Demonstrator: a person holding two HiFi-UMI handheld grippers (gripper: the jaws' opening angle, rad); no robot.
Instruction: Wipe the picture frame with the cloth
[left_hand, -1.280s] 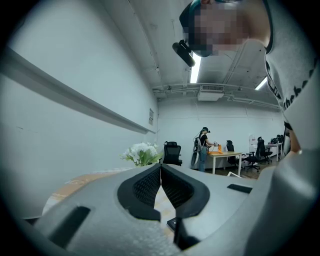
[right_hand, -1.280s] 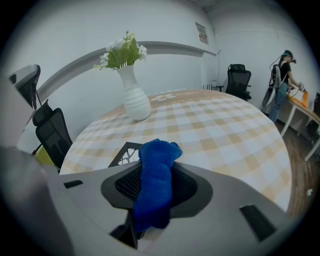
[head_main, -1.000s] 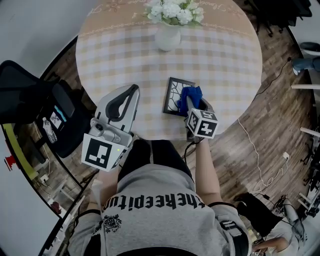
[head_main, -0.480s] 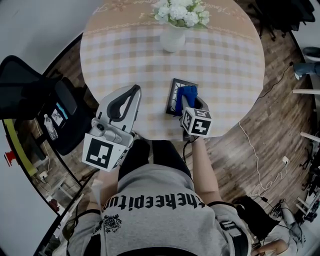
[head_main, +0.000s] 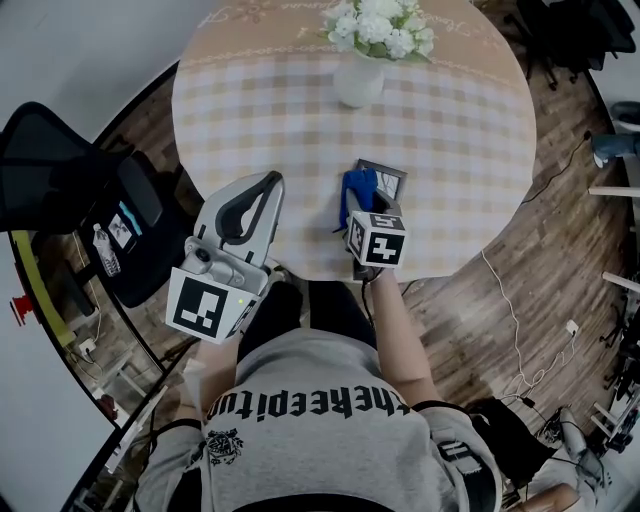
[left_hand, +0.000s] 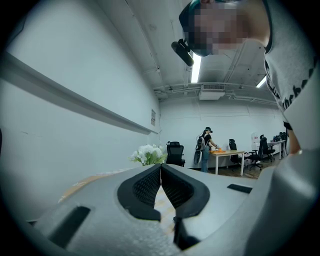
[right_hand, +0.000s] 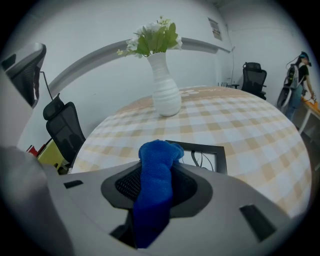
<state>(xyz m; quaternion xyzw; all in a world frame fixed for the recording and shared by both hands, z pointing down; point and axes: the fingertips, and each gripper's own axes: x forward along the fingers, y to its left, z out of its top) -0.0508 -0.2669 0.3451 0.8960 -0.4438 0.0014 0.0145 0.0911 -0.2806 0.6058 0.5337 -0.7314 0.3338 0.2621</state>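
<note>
The right claw (head_main: 358, 200) grips the blue cloth (head_main: 355, 185), its bunched end at the left edge of the picture frame (head_main: 391, 181), which lies flat on the desk (head_main: 450, 120), apparently wiping. The left claw (head_main: 262, 190), clenched and empty, waits aside.

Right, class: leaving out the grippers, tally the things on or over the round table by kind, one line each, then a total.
Checked tablecloth: 1
White vase of flowers: 1
Picture frame: 1
Blue cloth: 1
Total: 4
</note>
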